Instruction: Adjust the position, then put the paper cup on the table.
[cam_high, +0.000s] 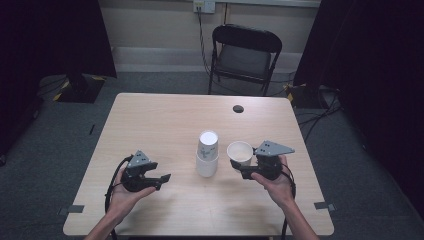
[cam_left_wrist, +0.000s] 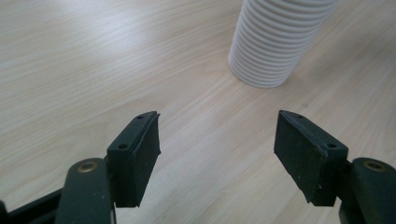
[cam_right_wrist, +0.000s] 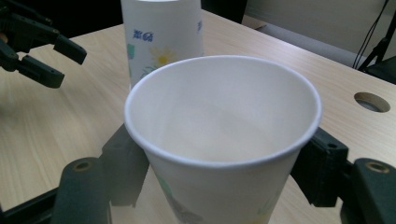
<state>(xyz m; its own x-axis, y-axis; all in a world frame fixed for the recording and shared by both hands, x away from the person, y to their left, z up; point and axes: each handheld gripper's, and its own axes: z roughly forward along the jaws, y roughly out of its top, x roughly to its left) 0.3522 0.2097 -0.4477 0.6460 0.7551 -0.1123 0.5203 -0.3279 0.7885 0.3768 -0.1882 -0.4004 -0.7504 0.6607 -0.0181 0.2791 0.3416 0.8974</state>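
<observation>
Right gripper (cam_high: 243, 167) fingers clamp a paper cup (cam_high: 240, 151) beside stacked cups (cam_high: 207, 153); left gripper (cam_high: 162, 181) fingers spread, empty.

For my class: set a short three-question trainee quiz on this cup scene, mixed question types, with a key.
1. True or false: the right gripper holds an upright paper cup.
2. What lies between the pads of the left gripper? A) a cup B) nothing C) a cable
3. In the high view, how does the flowered cup sit on the ribbed cup?

Key: 1 true. 2 B. 3 Upside down, over its top.
</observation>
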